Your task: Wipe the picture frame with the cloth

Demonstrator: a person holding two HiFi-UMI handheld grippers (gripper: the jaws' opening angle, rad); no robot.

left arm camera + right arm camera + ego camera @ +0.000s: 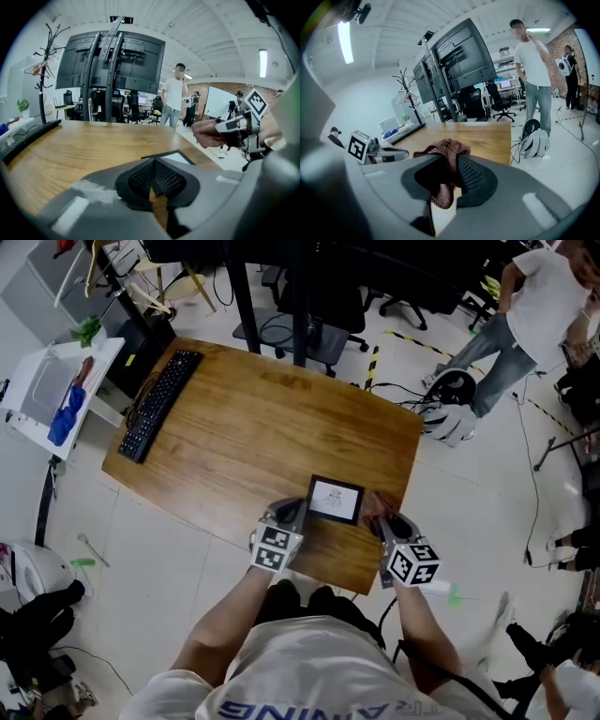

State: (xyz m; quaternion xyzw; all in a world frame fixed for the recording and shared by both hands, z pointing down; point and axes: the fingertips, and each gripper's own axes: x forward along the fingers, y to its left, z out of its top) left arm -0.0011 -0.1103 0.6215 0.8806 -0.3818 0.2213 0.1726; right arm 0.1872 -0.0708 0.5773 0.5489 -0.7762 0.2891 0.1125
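Wood-grained and brown, the table [234, 418] is seen whole only from the head view, with a black keyboard [159, 404] laid along its far-left edge. A tall stand of dark monitors [112, 61] beyond the table is shown upright only in the two gripper views. A standing person [534, 70] in a white shirt is caught by all three views.

The picture frame [336, 500] — a thin black rectangle around a pale sheet — is laid flat close to the table's near edge, between the two grippers. Its face is shown only from above. In the left gripper view it is reduced to a low dark sliver just past the jaw tips.

The left gripper [298, 512] is set at the frame's left side. Its ribbed black pads [140, 177] are brought together at the tips with nothing seen between them, and bare wood is glimpsed through the gap below. Whether the frame is touched cannot be told.

The cloth [445, 151] — reddish-brown, coarsely knitted, crumpled — is pinched between the pads of the right gripper [451, 161]. It is bunched above them and left hanging below. From above, the cloth is seen just beside the frame's right edge, and contact there cannot be told. The left gripper's marker cube is picked up at the left of the right gripper view.
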